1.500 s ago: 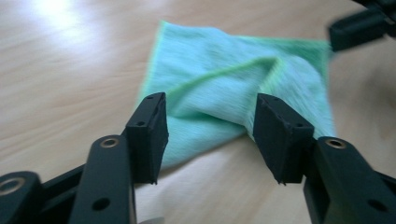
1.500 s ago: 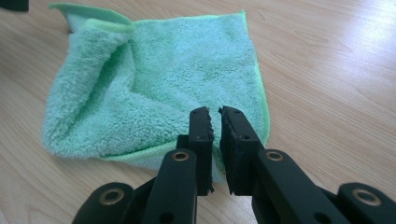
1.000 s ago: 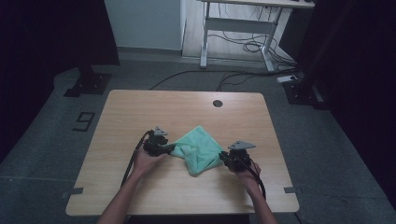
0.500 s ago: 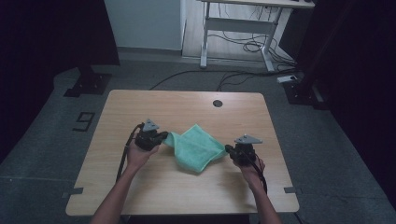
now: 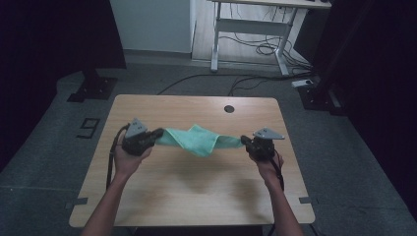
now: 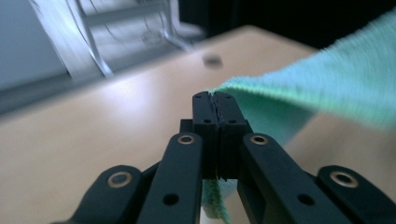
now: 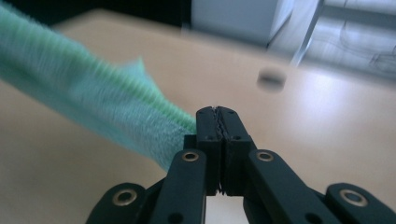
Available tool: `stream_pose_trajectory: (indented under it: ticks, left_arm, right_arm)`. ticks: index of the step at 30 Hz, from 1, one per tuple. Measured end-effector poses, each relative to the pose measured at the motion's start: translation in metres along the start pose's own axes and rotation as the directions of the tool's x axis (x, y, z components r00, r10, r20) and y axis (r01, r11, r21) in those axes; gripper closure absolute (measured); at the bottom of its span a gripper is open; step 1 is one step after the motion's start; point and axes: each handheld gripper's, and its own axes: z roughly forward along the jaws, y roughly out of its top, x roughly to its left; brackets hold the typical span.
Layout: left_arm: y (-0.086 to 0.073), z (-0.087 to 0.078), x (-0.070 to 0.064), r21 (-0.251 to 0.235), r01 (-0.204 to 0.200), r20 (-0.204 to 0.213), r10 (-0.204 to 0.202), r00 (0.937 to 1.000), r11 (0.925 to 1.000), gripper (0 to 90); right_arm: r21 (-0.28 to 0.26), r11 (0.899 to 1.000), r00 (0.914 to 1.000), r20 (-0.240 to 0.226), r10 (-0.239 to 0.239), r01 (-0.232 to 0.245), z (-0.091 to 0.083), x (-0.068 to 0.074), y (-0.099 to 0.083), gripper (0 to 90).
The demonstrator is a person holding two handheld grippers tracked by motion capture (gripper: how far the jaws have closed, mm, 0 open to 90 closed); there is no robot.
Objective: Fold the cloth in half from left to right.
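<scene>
My left gripper (image 5: 156,133) is clamped on one corner of the soft mint-green terry cloth (image 5: 195,139), and my right gripper (image 5: 244,142) is pinched on the opposite corner; in both gripper views the jaws meet with only fabric between them. The cloth hangs between the two grippers, lifted off the pale wooden table (image 5: 196,196), sagging in the middle with a loose fold drooping toward the wood.

I judge it light and limp, with no stiffness of its own, so it will follow whatever the grippers do and bunch wherever tension drops. The nap looks grippy enough; corners and hems are the places to hold, as now.

Ahead of the grippers a small dark round grommet (image 5: 229,108) sits near the far edge. Bare wood lies on every side of both grippers, and the table's side edges are well outboard of each.
</scene>
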Motion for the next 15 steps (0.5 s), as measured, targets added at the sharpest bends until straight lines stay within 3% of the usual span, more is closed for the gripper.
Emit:
stream_pose_trajectory:
  ticks: [1, 2, 3, 4, 5, 7, 15]
  left_arm:
    - [-0.022, 0.013, -0.004, 0.07, 0.005, 0.015, -0.006, 0.9999, 0.9975, 83.0]
    - [-0.022, 0.013, -0.004, 0.07, 0.005, 0.015, -0.006, 0.9999, 0.9975, 80.1]
    - [-0.036, 0.022, -0.007, 0.126, 0.006, 0.035, -0.011, 0.9993, 0.992, 80.1]
    - [-0.051, 0.032, -0.011, 0.175, 0.003, 0.05, -0.012, 0.9987, 0.9846, 64.3]
    - [-0.051, 0.032, -0.011, 0.175, 0.003, 0.05, -0.012, 0.9987, 0.9846, 61.6]
    - [-0.056, 0.037, -0.015, 0.18, -0.01, 0.091, -0.006, 0.9959, 0.9836, 59.4]
    - [-0.042, 0.04, -0.007, 0.15, 0.029, 0.078, -0.041, 0.9961, 0.9883, 57.4]
  right_arm:
    - [0.057, 0.998, 0.9998, 0.014, 0.015, -0.016, 0.009, -0.004, -0.02, 80.3]
    - [0.057, 0.998, 0.9998, 0.014, 0.015, -0.016, 0.009, -0.004, -0.02, 80.3]
    - [0.088, 0.996, 0.9997, 0.016, 0.018, -0.02, 0.013, -0.005, -0.026, 74.4]
    - [0.148, 0.989, 0.9984, 0.055, 0.018, -0.026, 0.021, -0.007, -0.039, 62.4]
    - [0.148, 0.989, 0.9984, 0.055, 0.018, -0.026, 0.021, -0.007, -0.039, 62.4]
    - [0.139, 0.989, 0.9975, 0.059, 0.039, -0.047, 0.023, -0.008, -0.043, 53.9]
    - [0.108, 0.992, 0.9977, 0.037, 0.056, -0.06, 0.025, 0.003, -0.037, 47.8]
